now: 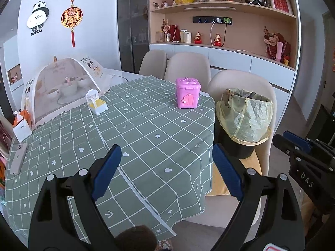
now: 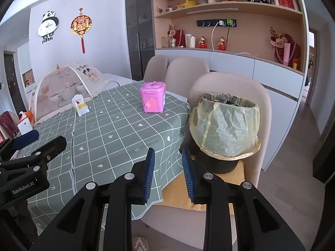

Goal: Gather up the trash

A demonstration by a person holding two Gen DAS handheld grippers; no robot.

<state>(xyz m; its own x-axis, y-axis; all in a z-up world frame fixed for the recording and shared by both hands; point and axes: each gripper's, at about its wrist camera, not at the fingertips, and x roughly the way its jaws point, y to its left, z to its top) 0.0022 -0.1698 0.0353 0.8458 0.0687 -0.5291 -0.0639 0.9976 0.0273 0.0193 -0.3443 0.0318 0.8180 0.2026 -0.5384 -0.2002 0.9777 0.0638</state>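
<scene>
Two tools hang over the near edge of the counter point(image 1: 146, 125), both holding nothing: the left tool point(image 1: 167, 173) gapes wide, the right tool point(image 2: 168, 175) stands partly open. The black trash bin point(image 2: 225, 125) with its yellowish liner sits on a beige chair point(image 2: 266, 104) just beside the counter; what lies inside is dark and hard to make out. A green checked cloth covers the counter, carrying a pink toy box point(image 2: 152, 99), a mesh food cover point(image 1: 62, 85) and a phone point(image 1: 18, 156). Shelves point(image 1: 222, 8) line the far wall.
</scene>
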